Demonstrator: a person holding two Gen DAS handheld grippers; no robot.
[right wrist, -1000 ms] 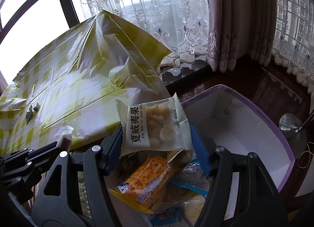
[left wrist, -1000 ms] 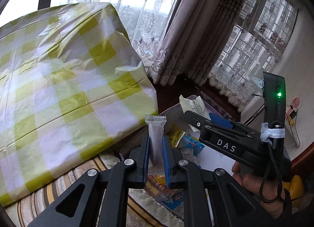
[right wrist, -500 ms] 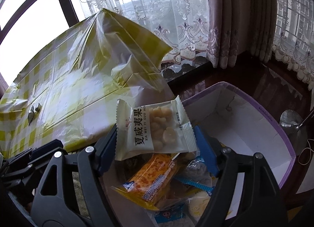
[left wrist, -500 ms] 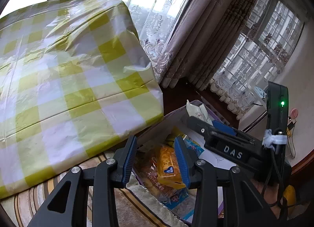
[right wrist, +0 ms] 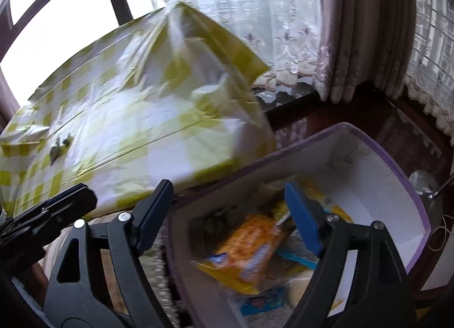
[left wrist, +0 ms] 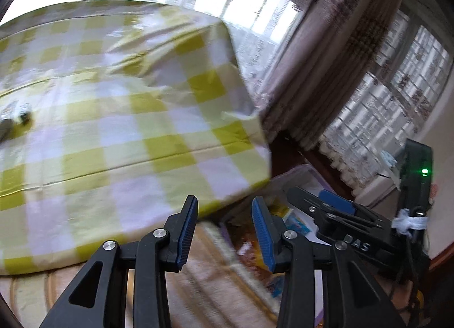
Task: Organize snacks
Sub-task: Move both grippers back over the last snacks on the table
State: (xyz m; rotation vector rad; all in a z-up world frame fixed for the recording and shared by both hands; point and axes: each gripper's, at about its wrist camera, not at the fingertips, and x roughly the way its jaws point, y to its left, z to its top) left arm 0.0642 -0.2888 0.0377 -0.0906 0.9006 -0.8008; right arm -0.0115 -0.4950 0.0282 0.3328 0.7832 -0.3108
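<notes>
- Left gripper [left wrist: 224,231] spread, nothing between the jaws.
- Right gripper [right wrist: 229,214] has just been opening, nothing between its jaws.
- Snack packets, orange one [right wrist: 249,245] on top, lie in the purple-rimmed box [right wrist: 397,163].
- Next: swing clear toward the checked tablecloth [left wrist: 113,129] without catching the rim.

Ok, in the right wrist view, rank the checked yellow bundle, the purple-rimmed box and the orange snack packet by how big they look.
1. Checked yellow bundle, the largest.
2. Purple-rimmed box, though it sits nearer the camera, so this is unsure.
3. Orange snack packet, clearly the smallest, lying inside the box.
</notes>
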